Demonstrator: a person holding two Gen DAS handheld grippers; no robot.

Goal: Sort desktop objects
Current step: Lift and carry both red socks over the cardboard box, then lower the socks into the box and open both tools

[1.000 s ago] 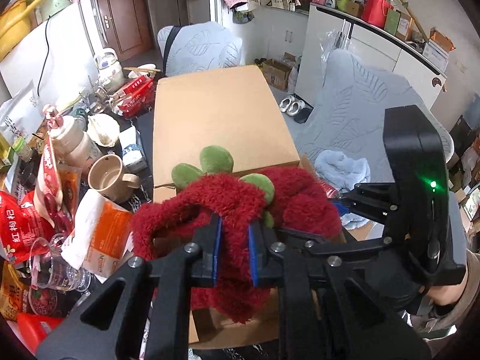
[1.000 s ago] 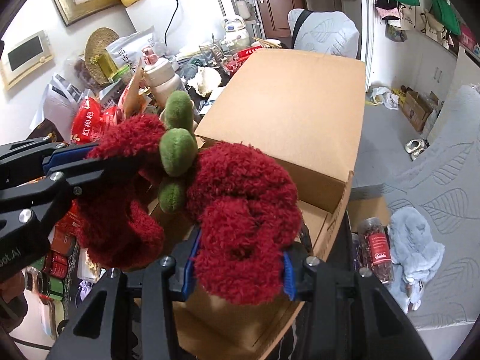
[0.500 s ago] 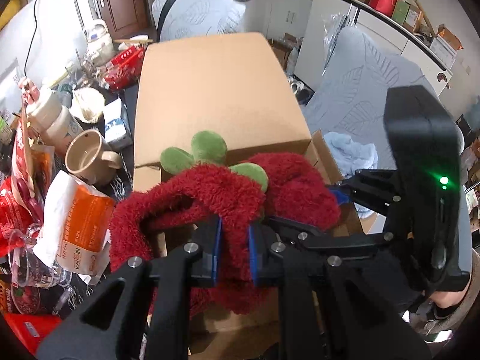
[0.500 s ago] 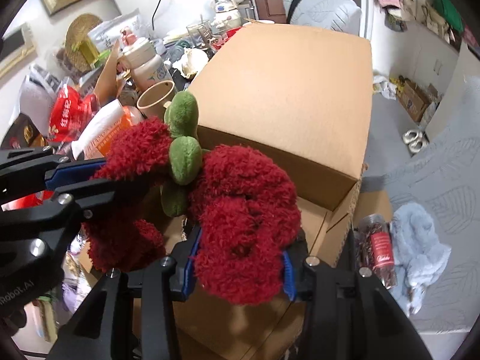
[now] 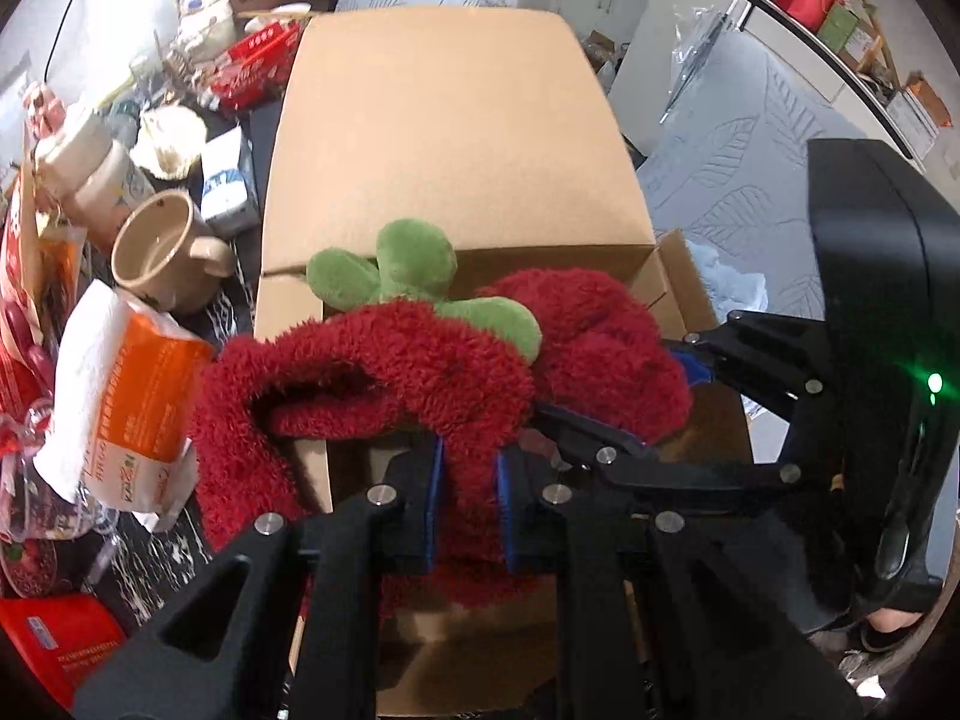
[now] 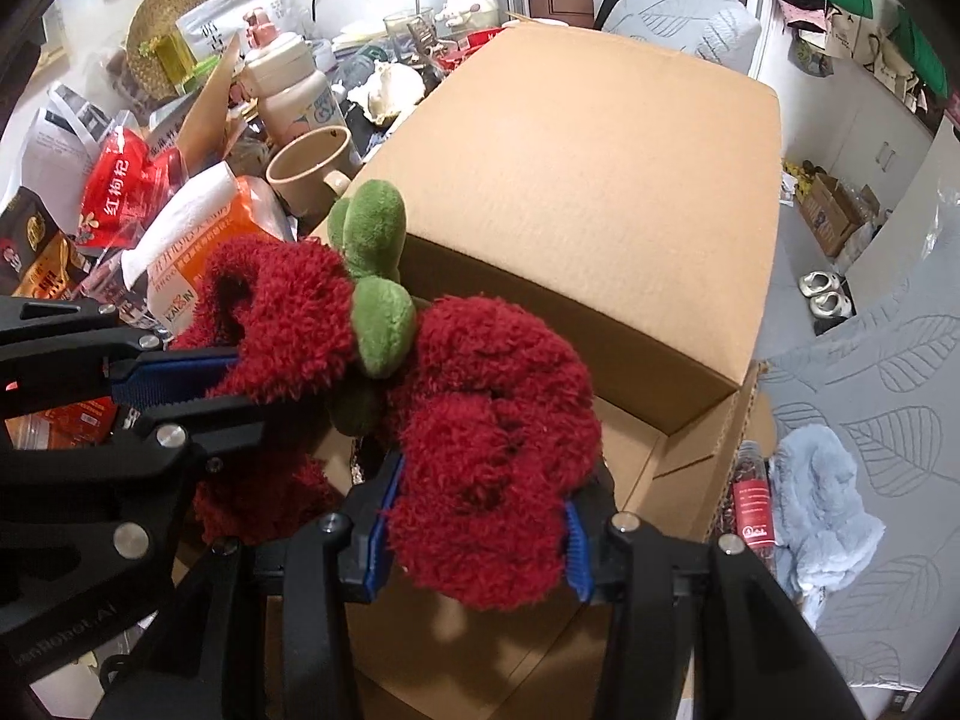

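Observation:
A fluffy red plush (image 5: 384,366) with green leaves (image 5: 414,264) hangs between both grippers over an open cardboard box (image 5: 456,138). My left gripper (image 5: 468,498) is shut on the plush's left loop. My right gripper (image 6: 477,534) is shut on its right lump (image 6: 498,438). In the left wrist view the right gripper (image 5: 606,420) shows at the right, clamped on the plush. In the right wrist view the left gripper (image 6: 180,384) shows at the left, also on the plush. The box interior (image 6: 636,456) lies just below the plush, mostly hidden.
The box's raised flap (image 6: 600,180) stands behind the plush. Left of the box sit a beige mug (image 5: 162,246), an orange-and-white tissue pack (image 5: 126,402), a white bottle (image 6: 294,84), red snack bags (image 6: 126,180) and other clutter. A light blue cloth (image 6: 822,504) lies right of the box.
Both grippers have moved lower and closer to the box with the plush still held between them. The box and the mug now look nearer.

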